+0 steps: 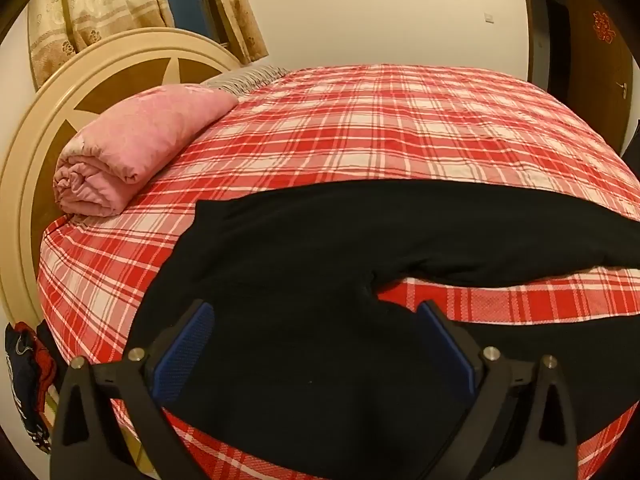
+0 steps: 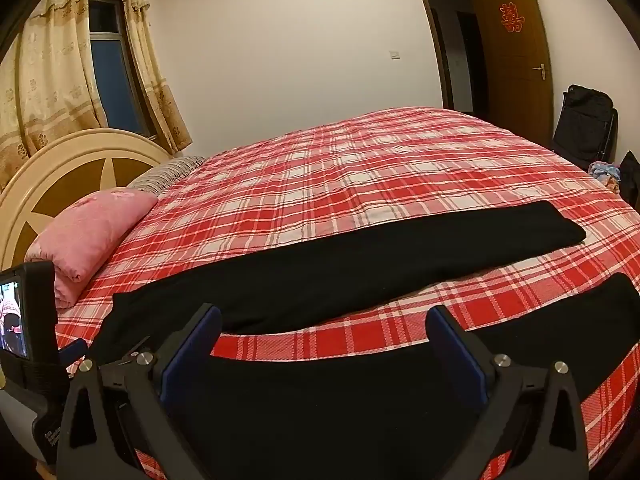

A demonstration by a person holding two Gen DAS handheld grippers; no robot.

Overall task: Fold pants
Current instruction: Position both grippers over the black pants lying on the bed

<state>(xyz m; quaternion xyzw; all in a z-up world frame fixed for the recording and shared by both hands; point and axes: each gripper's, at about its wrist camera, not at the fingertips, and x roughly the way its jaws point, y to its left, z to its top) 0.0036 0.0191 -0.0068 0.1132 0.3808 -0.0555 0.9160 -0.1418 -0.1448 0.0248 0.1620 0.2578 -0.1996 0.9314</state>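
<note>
Black pants lie spread flat on a red plaid bed, legs apart and running to the right. My left gripper is open, hovering over the waist and crotch end, nothing between its blue pads. In the right wrist view the far leg stretches across the bed and the near leg lies under my right gripper, which is open and empty. The left hand-held gripper body shows at the left edge.
A rolled pink quilt lies by the round headboard at the left. Curtains and a window are behind it. A brown door and a black bag stand at the far right.
</note>
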